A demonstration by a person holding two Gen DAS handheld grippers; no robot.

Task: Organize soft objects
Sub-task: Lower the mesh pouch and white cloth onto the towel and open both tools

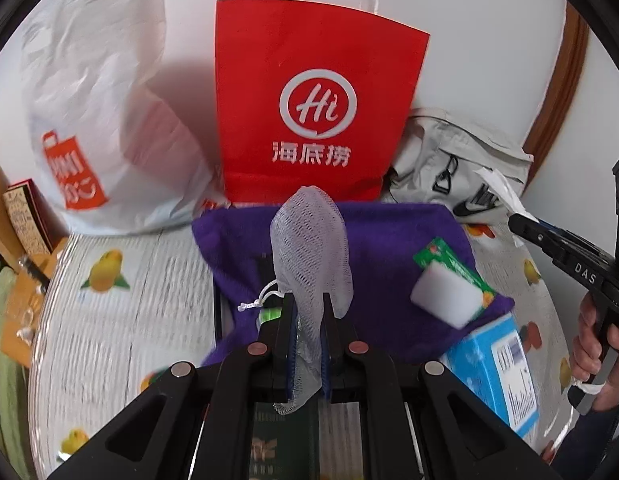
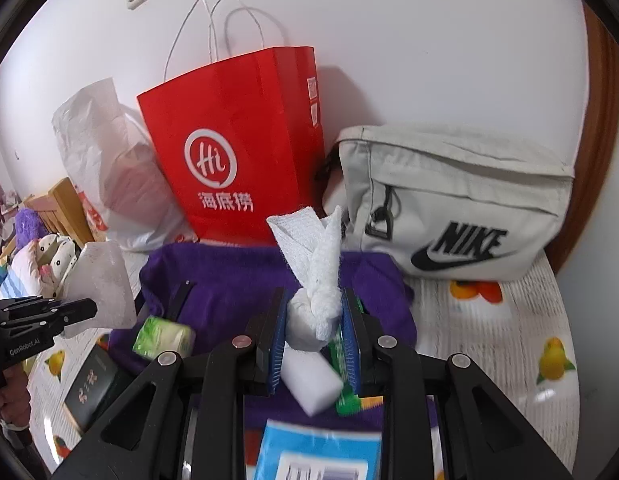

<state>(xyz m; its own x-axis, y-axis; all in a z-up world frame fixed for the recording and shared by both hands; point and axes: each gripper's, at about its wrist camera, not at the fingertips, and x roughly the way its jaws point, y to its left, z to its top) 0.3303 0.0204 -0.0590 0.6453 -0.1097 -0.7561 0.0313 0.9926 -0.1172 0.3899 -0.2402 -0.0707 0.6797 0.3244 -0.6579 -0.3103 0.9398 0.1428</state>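
A white net pouch (image 1: 311,256) is pinched tight in the left hand-held gripper (image 1: 309,308) and is held up above the purple fuzzy towel (image 1: 381,248). A knotted white gauze cloth (image 2: 315,280) is squeezed in the right hand-held gripper (image 2: 314,312), also lifted over the towel.

Down on the near part of the towel, more soft things are seen waiting. A white sponge block with a green paper label (image 2: 313,380) lies right under the right hand-held gripper. A green pack of tissues (image 2: 163,338) lies to the left of it. A blue box (image 2: 317,456) sits at the near edge, and a dark green box (image 2: 91,388) is at the near left on the worktop (image 2: 489,340) with its fruit-print cover.

Farther back, a red paper bag with white handles (image 2: 237,140) is stood against the wall. A white plastic bag (image 2: 105,152) is on its left and a grey fabric pouch with a black logo (image 2: 457,204) on its right.

The job looks only partly done. Two soft things are picked up but not yet put away, and the sponge and tissues are still left out. Where they are meant to go cannot be told.
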